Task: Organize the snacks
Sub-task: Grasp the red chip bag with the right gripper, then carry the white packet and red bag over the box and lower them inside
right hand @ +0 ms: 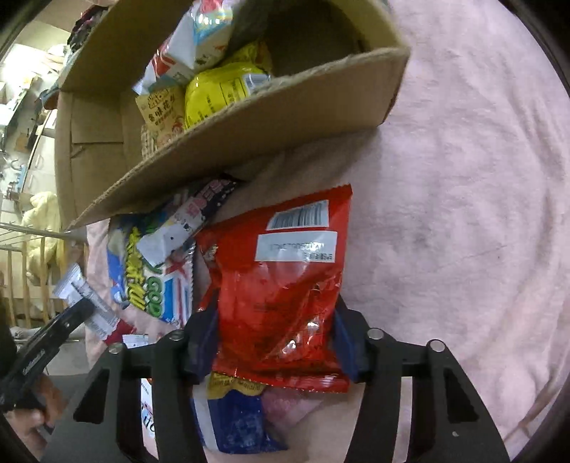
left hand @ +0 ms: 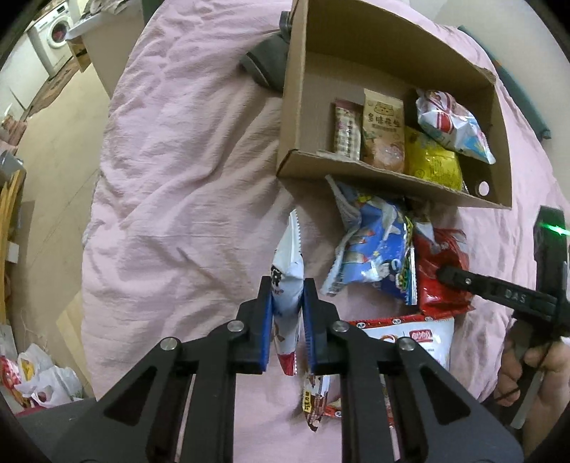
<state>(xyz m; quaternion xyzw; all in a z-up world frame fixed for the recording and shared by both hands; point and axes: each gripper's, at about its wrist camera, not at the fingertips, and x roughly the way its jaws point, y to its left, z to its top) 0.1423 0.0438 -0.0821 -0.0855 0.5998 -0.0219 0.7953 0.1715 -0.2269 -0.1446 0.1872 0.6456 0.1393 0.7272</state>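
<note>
A cardboard box (left hand: 356, 57) lies on the pink bedsheet (left hand: 185, 160) and holds several snack packs, among them a yellow pack (left hand: 433, 162) and a tan pack (left hand: 383, 131). My left gripper (left hand: 288, 285) is shut on a white snack pack (left hand: 286, 263), held upright above the sheet. Loose packs lie in front of the box, including a blue pack (left hand: 374, 249). My right gripper (right hand: 276, 317) is closed around a red snack pack (right hand: 285, 281), which also shows in the left wrist view (left hand: 440, 270). The box (right hand: 249, 142) is just beyond it.
A grey object (left hand: 265, 60) lies by the box's far left corner. The bed's left edge drops to the floor, with plastic bags (left hand: 42, 377) and a washing machine (left hand: 53, 32) beyond. More packs (right hand: 156, 270) lie left of the red one.
</note>
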